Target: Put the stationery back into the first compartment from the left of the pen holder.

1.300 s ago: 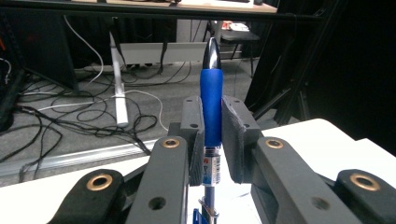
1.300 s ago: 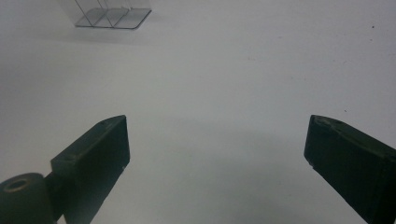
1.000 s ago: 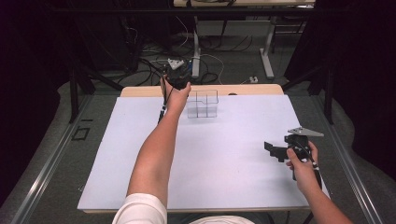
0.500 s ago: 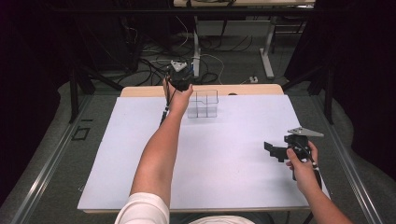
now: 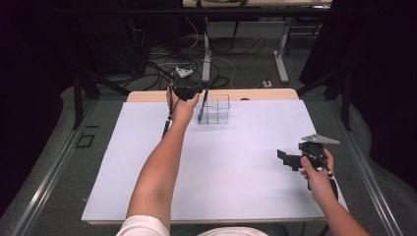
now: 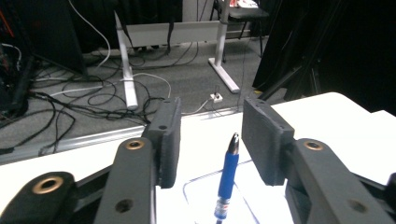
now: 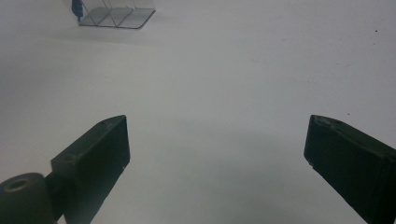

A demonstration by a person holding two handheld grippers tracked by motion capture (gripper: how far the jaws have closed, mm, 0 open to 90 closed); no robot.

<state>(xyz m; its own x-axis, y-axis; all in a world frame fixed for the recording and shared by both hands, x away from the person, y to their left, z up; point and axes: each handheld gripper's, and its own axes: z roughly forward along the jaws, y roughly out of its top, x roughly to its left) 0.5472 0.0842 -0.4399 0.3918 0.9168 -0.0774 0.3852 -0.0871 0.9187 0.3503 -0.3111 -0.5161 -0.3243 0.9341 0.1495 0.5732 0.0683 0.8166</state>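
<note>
The left gripper has just been opening its jaws. The blue pen stands between them, almost upright, but the pads do not press it. Its lower end sits in a compartment of the clear organizer at the far side of the table (which compartment, I cannot tell). The long axis points up toward the jaws, so I think a straight lift clears it. The right gripper hangs wide open, well apart.
</note>
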